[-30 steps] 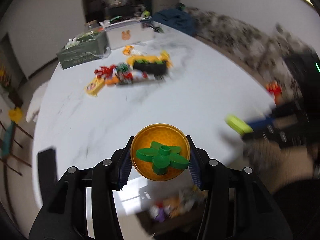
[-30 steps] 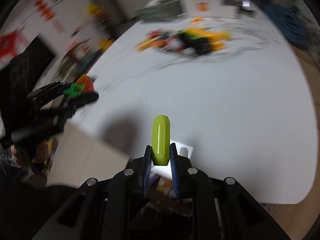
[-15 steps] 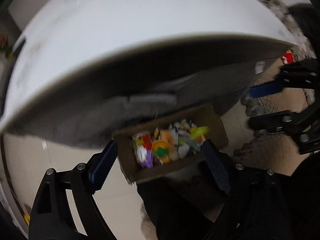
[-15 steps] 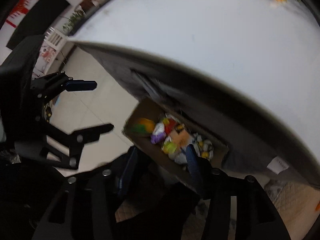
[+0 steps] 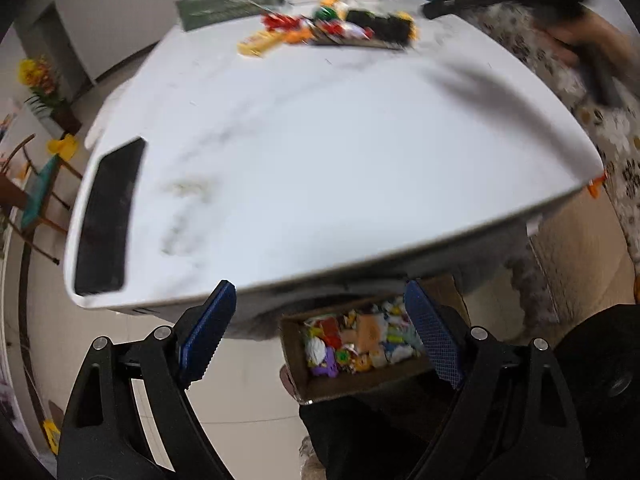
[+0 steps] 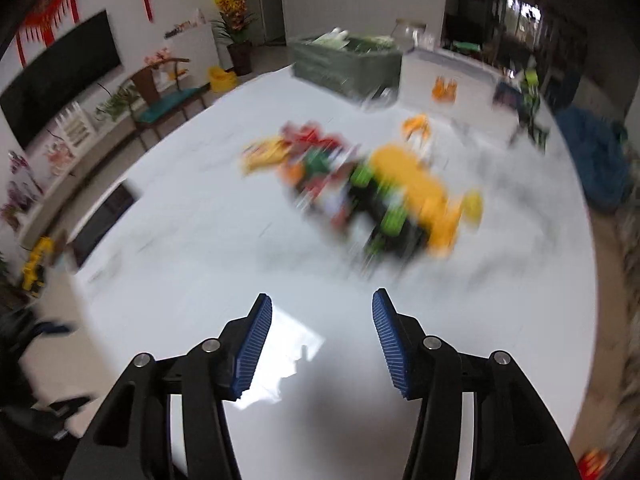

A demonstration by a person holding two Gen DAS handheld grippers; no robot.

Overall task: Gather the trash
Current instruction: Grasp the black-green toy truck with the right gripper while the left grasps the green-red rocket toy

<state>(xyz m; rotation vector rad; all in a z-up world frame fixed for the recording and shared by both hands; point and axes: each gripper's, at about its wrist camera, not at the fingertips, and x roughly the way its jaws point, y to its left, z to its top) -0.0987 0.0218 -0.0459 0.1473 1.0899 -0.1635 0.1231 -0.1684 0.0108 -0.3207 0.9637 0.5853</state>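
The left gripper (image 5: 320, 332) hangs over the near edge of the table (image 5: 340, 160), its jaws spread wide and empty. Below that edge, on the floor, sits a brown cardboard box (image 5: 356, 386) packed with small bright scraps of red, yellow, white and purple. More trash (image 6: 360, 192) lies in a blurred heap of yellow, green, red and black on the table's far half. The right gripper (image 6: 322, 336) hovers above the table, jaws opening, nothing between them.
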